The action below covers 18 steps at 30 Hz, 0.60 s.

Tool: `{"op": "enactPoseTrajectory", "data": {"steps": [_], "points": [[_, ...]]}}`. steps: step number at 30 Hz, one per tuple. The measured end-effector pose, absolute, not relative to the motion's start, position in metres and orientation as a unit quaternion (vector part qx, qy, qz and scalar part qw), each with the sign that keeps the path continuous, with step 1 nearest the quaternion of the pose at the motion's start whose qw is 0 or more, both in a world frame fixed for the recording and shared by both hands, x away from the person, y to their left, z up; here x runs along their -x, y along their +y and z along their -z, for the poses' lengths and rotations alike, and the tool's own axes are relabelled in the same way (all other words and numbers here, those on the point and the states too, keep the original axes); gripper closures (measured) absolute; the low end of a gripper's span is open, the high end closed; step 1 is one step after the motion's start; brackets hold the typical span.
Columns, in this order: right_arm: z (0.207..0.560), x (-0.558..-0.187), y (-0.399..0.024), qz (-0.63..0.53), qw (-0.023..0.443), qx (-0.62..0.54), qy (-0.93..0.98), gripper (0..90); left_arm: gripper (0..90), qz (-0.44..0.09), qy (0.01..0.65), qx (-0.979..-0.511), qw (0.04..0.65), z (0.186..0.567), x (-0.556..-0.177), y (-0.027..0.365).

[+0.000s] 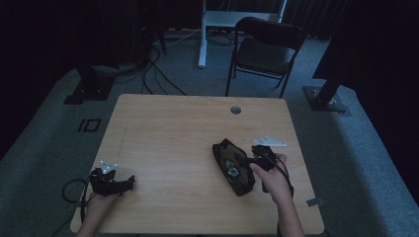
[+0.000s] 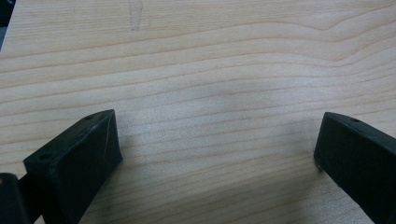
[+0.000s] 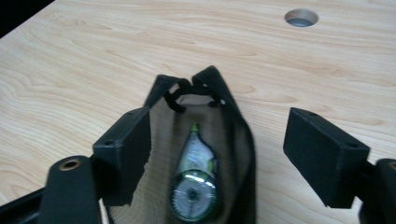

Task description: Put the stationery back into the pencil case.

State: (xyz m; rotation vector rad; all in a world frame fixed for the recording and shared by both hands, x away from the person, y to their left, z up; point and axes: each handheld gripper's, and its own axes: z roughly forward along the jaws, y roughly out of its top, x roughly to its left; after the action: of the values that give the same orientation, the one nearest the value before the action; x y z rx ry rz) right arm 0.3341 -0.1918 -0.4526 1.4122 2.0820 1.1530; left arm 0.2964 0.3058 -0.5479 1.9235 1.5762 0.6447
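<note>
The right gripper (image 1: 253, 159) hovers at the pouch (image 1: 233, 167), which lies on the desk (image 1: 168, 143) near its right edge, toward the front. In the right gripper view the 2 jaws stand wide apart with the pouch (image 3: 205, 149) between and below them, gripping nothing. A correction tape (image 3: 194, 189) lies inside the mesh pouch, so the step in hand looks like getting a grip on the pouch or reaching for its contents. The next move calls for closing on a pouch edge (the soft fabric may slip or bunch). The left gripper (image 1: 129, 181) rests near the front left corner, jaws spread, empty, over bare wood (image 2: 210, 93). The pouch's near end is cut off in the right gripper view, and whether its zip is open is hard to tell in the dim light.
</note>
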Motion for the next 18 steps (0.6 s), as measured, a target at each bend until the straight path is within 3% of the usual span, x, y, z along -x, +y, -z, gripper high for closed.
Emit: {"op": "enactPoseTrajectory", "data": {"steps": [18], "points": [[0.472,-0.319,-0.242,-0.401,0.217,-0.516,0.725,20.4,0.6,-0.242,0.589,-0.718,0.283,0.548,-0.296,0.306]]}}
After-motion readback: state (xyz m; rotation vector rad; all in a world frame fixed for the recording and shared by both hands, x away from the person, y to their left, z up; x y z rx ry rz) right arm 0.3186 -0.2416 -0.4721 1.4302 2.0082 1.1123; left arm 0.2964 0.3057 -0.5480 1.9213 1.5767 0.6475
